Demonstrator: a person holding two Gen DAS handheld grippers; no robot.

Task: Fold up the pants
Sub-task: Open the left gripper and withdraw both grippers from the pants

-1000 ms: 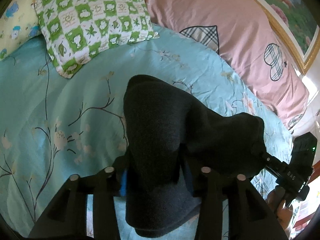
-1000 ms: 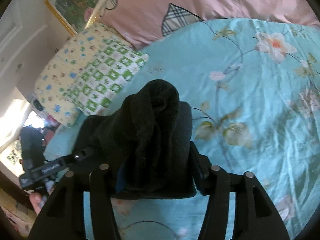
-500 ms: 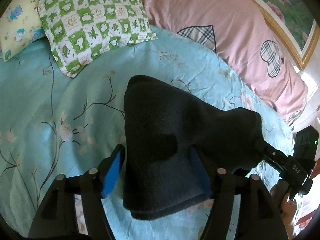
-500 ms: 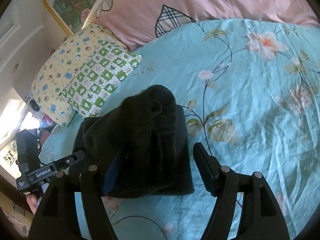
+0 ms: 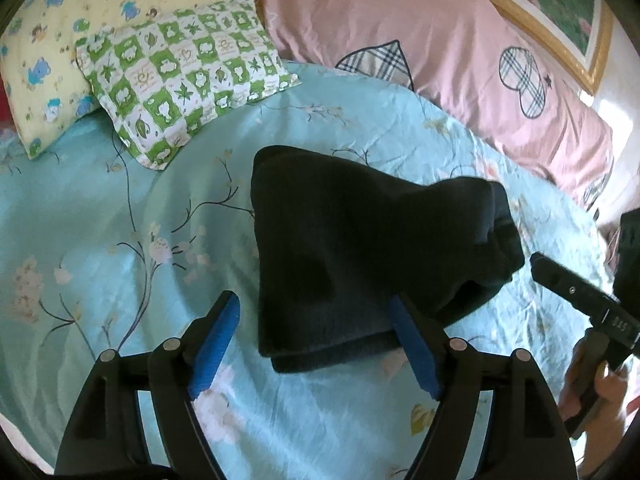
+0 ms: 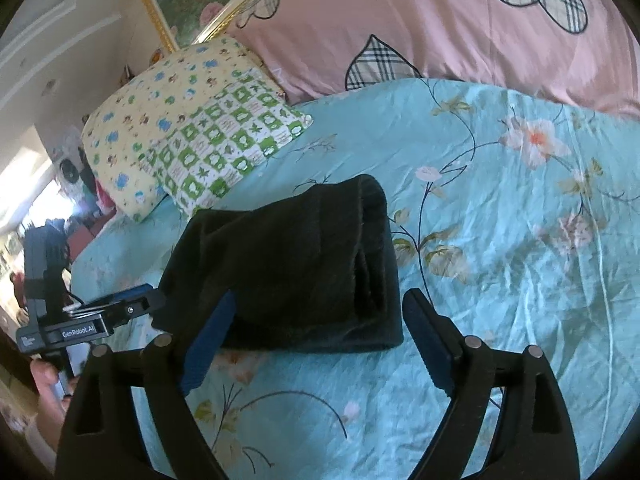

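While folded pants (image 5: 360, 248) lie free | left gripper (image 5: 316, 344), marked "GenRobot.AI", spread, just opening; right gripper (image 6: 316, 344) likewise

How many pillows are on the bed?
3: a green checked pillow overlapping a yellow pillow behind it, and a long pink pillow beside them along the head of the bed. Others may lie out of view.

daylight bright | glare at side edges | fisheye bending | mostly sharp
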